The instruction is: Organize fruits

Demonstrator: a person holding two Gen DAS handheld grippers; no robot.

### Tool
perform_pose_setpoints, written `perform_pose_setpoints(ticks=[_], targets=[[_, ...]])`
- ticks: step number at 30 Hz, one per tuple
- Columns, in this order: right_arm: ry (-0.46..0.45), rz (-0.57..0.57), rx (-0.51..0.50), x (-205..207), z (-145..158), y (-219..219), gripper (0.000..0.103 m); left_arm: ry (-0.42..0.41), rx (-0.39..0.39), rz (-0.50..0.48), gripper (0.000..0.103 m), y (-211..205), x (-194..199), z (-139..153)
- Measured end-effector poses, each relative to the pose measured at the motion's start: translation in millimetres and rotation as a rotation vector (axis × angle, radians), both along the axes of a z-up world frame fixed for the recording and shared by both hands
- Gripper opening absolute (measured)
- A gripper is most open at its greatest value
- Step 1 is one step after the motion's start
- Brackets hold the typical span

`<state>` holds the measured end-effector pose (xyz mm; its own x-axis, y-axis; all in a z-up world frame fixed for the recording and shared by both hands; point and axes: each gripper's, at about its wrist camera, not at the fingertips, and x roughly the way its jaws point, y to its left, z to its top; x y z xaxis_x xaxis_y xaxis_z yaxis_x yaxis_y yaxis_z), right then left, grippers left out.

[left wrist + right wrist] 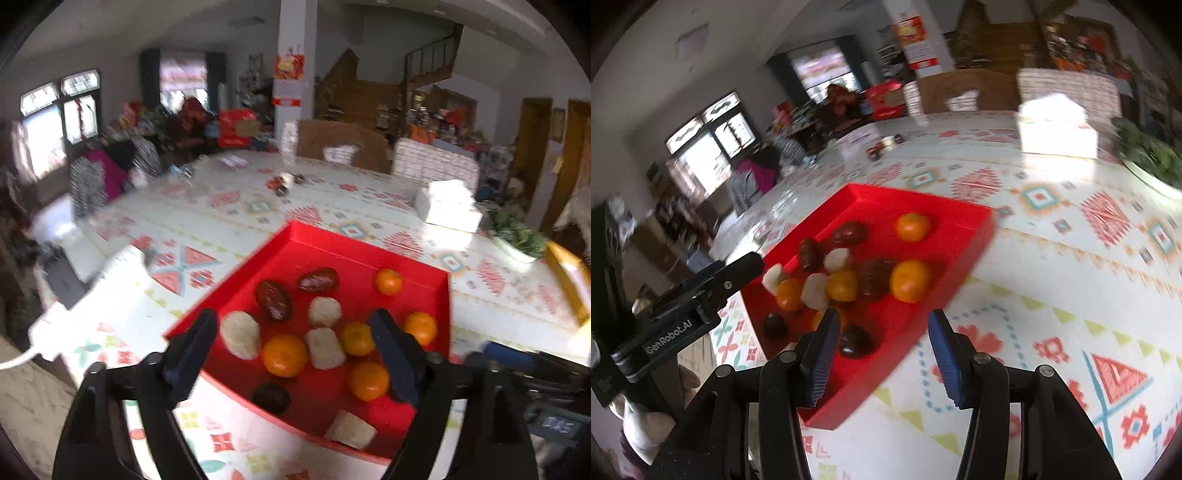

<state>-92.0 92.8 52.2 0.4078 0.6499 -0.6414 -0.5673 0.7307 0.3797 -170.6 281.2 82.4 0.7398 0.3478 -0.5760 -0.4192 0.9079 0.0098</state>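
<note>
A red tray (306,236) (975,236) lies on the patterned table and holds mixed fruit: several oranges (284,355) (909,280), several dark brown fruits (274,299) (855,342) and several white chunks (241,334) (815,291). My left gripper (291,328) is open and empty, hovering over the tray's near half with an orange between its fingers' line. My right gripper (882,328) is open and empty above the tray's near right edge. The left gripper shows at the left of the right wrist view (738,271).
A white tissue box (448,206) (1056,127) stands on the table's far right. A green plant in a white dish (517,236) (1148,158) sits beside it. Small items (284,182) lie mid-table. A white cable box (85,295) sits at the left edge. Chairs stand behind.
</note>
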Motion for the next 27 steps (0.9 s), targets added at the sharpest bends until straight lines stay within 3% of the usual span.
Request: perform_pose_setpoints(ticks=[4,12,27], targets=[[0.016,-0.079,0.002,-5.5,-7.5,-19.8,0.058,-0.01,0.085,0.038,0.096,-12.1,0.0,6.2],[-0.022,-0.095,-0.063,-16.7,-11.9,-27.2,0.059,0.03,0.102,0.01,0.096,-34.0,4.9,4.9],[-0.047,-0.108,-0.078,-28.0,-14.6,-40.2,0.064,0.036,0.119,-0.04,0.096,-63.9,3.5,6.6]])
